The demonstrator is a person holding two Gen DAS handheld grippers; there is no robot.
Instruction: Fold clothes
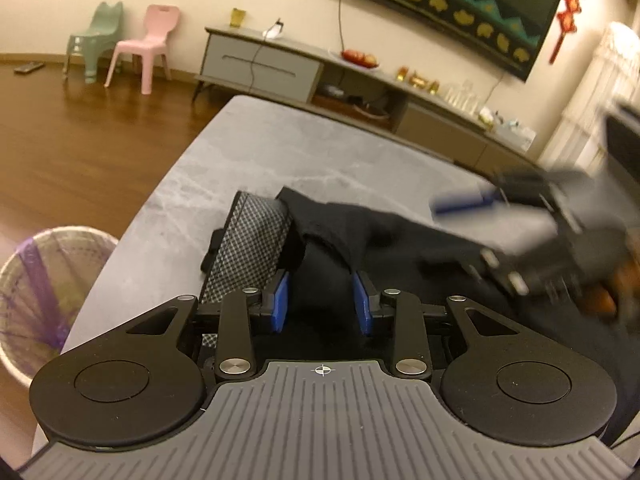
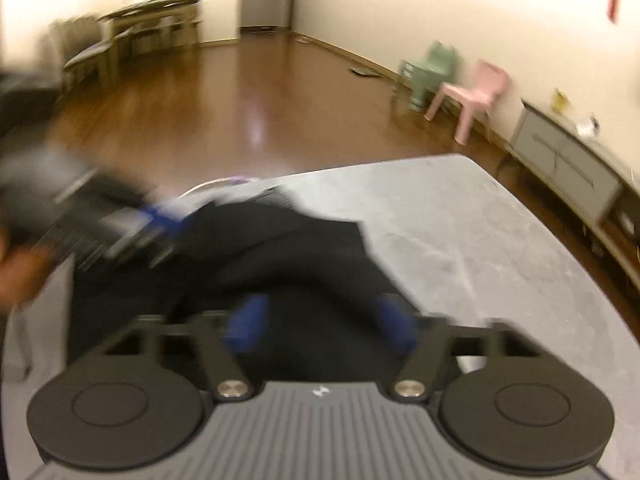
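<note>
A black garment [image 1: 360,236] lies crumpled on the grey marbled table [image 1: 280,148], with a grey checked band [image 1: 248,240] turned up at its left end. My left gripper [image 1: 321,294] hovers low over the cloth. Its blue pads stand a little apart, with dark fabric showing in the gap but not pinched. In the right wrist view, my right gripper [image 2: 322,322] is blurred and wide open above the garment [image 2: 288,248], holding nothing. Its blue finger [image 1: 464,203] shows blurred at the right of the left wrist view. The left one's fingers [image 2: 160,214] show at the left of the right wrist view.
A white waste basket [image 1: 44,280] with a purple liner stands by the table's left edge. A long TV cabinet [image 1: 260,64] runs along the far wall. A pink chair [image 1: 148,44] and a green chair [image 1: 96,36] stand on the wooden floor.
</note>
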